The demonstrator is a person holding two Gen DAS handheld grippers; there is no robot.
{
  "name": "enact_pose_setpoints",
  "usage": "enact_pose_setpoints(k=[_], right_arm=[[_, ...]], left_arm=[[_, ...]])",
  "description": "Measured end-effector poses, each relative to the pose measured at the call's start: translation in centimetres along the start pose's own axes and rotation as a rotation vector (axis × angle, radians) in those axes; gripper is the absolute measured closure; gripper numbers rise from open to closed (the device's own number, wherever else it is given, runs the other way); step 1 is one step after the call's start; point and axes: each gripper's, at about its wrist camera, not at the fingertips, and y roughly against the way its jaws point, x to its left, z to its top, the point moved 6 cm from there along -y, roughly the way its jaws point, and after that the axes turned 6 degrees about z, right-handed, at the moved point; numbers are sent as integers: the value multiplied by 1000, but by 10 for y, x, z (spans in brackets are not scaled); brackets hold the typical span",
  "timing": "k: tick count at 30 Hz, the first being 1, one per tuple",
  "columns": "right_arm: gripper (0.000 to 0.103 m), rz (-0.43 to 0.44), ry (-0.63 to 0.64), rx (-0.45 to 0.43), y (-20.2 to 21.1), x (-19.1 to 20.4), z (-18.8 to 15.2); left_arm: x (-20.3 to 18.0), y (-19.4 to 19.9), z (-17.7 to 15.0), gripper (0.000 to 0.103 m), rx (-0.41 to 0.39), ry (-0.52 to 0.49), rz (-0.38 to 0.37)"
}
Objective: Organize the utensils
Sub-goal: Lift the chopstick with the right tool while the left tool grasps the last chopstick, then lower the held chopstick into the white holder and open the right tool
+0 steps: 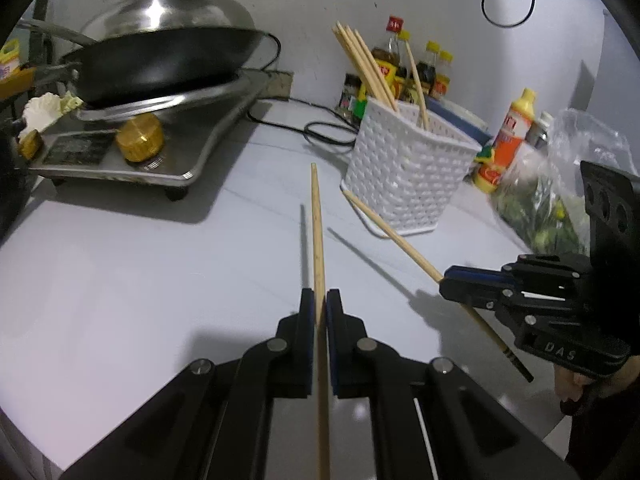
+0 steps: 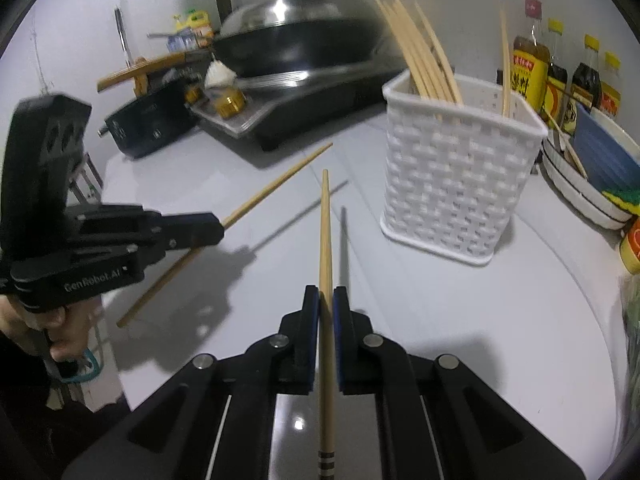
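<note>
Chopstick (image 1: 318, 236) is sitting clenched between L gripper (image 1: 320, 300) pads in left wrist view, tip pointing out over countertop (image 1: 140, 272) w/ white woven basket (image 1: 404, 172) ahead-right holding more chopsticks; R gripper (image 1: 450, 284) is coming in from right, gripping 2nd chopstick (image 1: 394, 234). Right wrist view: R gripper (image 2: 326, 298) is pinching that chopstick (image 2: 326, 236), basket (image 2: 452, 184) just ahead-right; L gripper (image 2: 216, 226) is holding its chopstick (image 2: 276, 186) at left, wok (image 2: 296, 46) sitting behind.
</note>
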Motion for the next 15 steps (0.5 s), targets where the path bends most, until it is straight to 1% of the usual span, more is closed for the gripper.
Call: enact_pose_setpoints(k=[7,15], right_arm=[[97,31,14,-65,25,7,20],[97,39,17,-156,64,-4,47]], left_arm=[[2,35,17,98,-82,12,12],[5,62,39,98,-159,15,35]])
